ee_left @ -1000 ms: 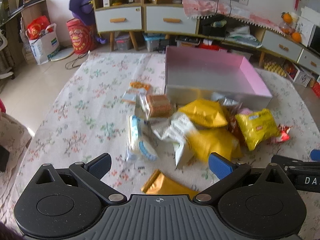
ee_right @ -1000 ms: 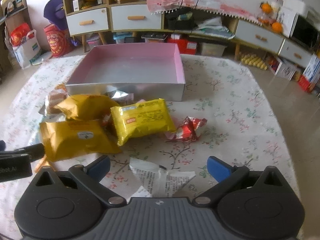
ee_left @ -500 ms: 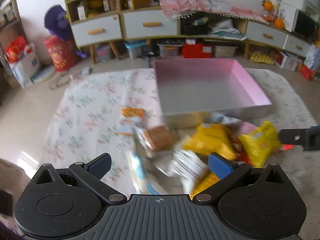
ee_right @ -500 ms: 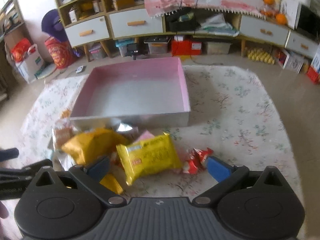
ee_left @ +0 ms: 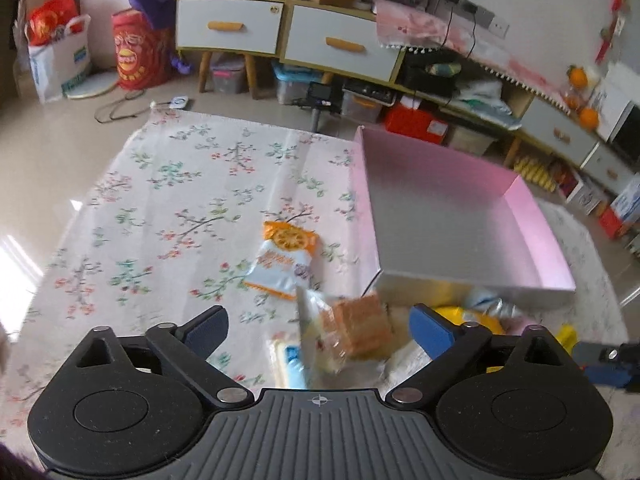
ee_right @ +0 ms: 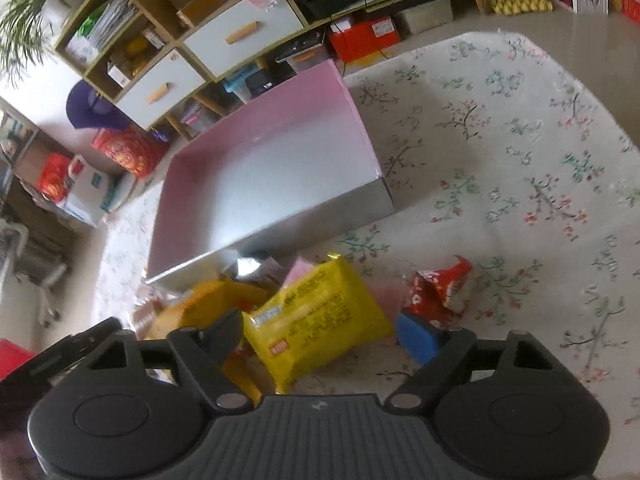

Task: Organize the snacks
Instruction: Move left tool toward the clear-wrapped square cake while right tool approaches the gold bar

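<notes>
Both tongs are closing, neither pinching yet: left tongs (ee_left: 318, 330) straddle a brown cracker packet (ee_left: 360, 330), right tongs (ee_right: 320, 330) a yellow snack packet (ee_right: 320, 316), beside the pink box (ee_right: 352, 108) on the floral-clothed surface (ee_right: 520, 160).

Soft, even daylight fills both views, with a bright glare patch on the glossy beige floor (ee_left: 16, 252) at the left. Fisheye distortion bends the white-drawered wooden cabinet (ee_right: 224, 40) and darkens the corners. The clear-wrapped brown cake packet (ee_left: 356, 332) is smeared by motion blur. Shadows are faint; distant clutter looks soft.
</notes>
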Motion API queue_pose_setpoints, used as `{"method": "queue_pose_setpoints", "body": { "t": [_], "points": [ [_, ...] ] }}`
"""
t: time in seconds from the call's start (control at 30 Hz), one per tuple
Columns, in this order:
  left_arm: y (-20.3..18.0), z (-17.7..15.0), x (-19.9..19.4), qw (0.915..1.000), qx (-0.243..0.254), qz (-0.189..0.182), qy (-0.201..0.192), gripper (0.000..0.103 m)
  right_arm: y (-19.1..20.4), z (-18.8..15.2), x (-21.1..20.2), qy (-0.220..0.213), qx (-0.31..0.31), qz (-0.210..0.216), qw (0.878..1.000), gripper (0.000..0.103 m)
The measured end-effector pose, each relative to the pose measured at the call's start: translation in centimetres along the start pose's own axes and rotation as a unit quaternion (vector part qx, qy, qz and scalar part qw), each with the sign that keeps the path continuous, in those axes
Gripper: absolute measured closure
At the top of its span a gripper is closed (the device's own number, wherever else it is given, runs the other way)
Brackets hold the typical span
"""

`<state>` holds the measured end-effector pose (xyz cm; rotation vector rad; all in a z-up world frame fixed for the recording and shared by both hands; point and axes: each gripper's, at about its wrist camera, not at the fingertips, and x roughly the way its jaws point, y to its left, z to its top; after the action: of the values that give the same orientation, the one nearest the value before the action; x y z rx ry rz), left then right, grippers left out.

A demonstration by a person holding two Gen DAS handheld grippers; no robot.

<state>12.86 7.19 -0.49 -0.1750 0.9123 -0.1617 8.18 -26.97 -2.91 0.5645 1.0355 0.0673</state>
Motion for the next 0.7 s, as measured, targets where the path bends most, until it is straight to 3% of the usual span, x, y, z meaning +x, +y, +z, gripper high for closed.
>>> {"method": "queue_pose_setpoints", "body": {
  "t": [0.07,0.2,0.33,0.5,0.7],
  "points": [
    [0.0,0.1,0.6,0.9999,-0.003,-0.011,0.003,0.015,-0.1,0.1,0.4,0.003,0.007,0.003,1.0,0.036],
    [0.0,0.6,1.8,0.9992,0.011,-0.036,0.008,0.038,-0.6,0.1,1.1,0.014,0.021,0.004,1.0,0.042],
    [-0.7,0.9,2.2,0.9954,0.069,-0.066,0.012,0.038,-0.8,0.3,1.4,0.016,0.012,0.005,1.0,0.044],
    [-2.0,0.3,2.1,0.9839,0.156,-0.084,0.022,0.038,-0.8,0.5,1.1,0.02,0.008,0.002,1.0,0.044],
    [-2.3,-1.0,2.4,0.9733,0.213,-0.072,0.045,0.042,-1.5,0.5,-0.1,0.016,0.006,-0.023,1.0,0.044]
  ]
}}
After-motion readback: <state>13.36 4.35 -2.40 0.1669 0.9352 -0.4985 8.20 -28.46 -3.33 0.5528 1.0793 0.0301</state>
